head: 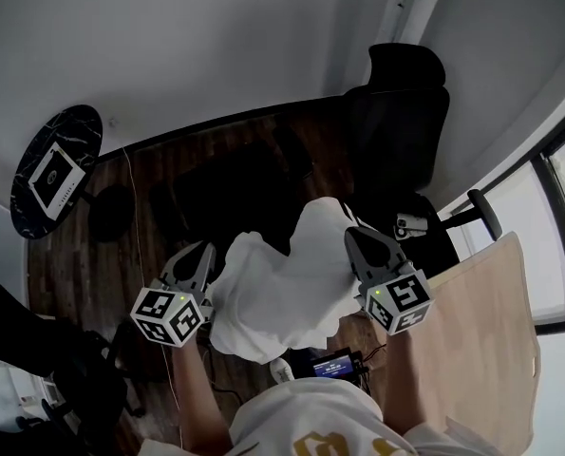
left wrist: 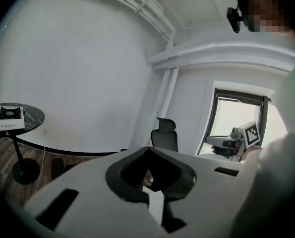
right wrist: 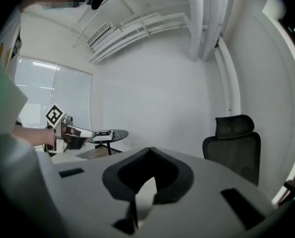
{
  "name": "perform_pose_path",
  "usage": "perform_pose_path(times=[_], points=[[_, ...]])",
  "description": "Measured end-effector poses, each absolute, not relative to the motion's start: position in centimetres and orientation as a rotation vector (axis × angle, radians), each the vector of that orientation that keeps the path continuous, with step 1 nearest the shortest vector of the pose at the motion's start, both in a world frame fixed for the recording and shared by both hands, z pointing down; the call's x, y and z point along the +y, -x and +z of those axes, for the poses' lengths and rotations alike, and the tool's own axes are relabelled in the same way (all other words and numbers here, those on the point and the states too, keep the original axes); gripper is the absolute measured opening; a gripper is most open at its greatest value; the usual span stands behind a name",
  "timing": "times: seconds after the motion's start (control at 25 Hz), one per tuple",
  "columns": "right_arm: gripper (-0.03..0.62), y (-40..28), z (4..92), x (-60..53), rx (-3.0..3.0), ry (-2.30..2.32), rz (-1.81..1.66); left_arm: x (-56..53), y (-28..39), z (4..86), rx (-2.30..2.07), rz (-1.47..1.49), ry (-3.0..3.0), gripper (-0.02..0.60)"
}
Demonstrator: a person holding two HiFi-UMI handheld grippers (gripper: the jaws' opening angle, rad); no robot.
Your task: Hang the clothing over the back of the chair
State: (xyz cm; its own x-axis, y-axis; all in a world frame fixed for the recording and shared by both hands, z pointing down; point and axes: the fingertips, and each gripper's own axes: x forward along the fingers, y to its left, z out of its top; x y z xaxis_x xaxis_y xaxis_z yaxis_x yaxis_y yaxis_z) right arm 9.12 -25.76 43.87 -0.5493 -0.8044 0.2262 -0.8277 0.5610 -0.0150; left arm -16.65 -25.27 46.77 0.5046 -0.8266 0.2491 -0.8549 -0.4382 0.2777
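Observation:
A white piece of clothing [head: 282,293] hangs bunched between my two grippers, in front of the person's body. My left gripper [head: 206,252] is shut on its left edge, and a strip of the white cloth [left wrist: 155,202] shows between the shut jaws. On the right edge my right gripper [head: 354,237] is shut too, with white cloth [right wrist: 145,197] pinched in it. The black office chair [head: 401,112] stands ahead at the upper right, apart from the clothing, its backrest and headrest upright. The same chair [left wrist: 164,135] shows in the left gripper view, and the chair [right wrist: 234,148] also appears in the right gripper view.
A round black marble table [head: 35,174] with a white device on it stands at the far left. A light wooden desk [head: 491,321] lies at the right beside a window. A small electronic device [head: 334,362] sits near the person. Dark wooden floor spreads below.

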Motion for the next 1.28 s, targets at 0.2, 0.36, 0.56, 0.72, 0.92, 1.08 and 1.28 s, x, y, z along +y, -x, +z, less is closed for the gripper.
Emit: perform_pose_path(times=[0.2,0.36,0.56,0.72,0.92,1.08,1.28], points=[[0.012,-7.9,42.0,-22.6,-2.611,-1.425,0.101,-22.7,16.0,44.6,-1.392,-0.050,-2.379,0.020],[0.012,-7.1,41.4,-20.4,-2.631,-1.434,0.138,-20.8,14.6,43.0,-1.417,-0.071,-2.427,0.020],[0.011,-6.6,40.2,-17.7,-2.631,-1.483,0.105,-18.0,13.1,41.7,-1.468,-0.008,-2.506,0.020],[0.011,-6.7,39.7,-15.6,-2.621,-1.528,0.067,-15.8,12.6,41.0,-1.501,-0.052,-2.521,0.020],[0.011,-6.5,39.6,-13.1,-2.618,-1.566,0.055,-13.5,12.7,41.9,-1.550,0.009,-2.501,0.020],[0.011,-6.6,39.6,-11.9,-2.608,-1.581,0.046,-12.5,12.6,42.1,-1.600,0.090,-2.514,0.020],[0.011,-7.0,39.7,-11.0,-2.604,-1.610,0.048,-11.4,12.1,42.2,-1.591,0.093,-2.527,0.020]])
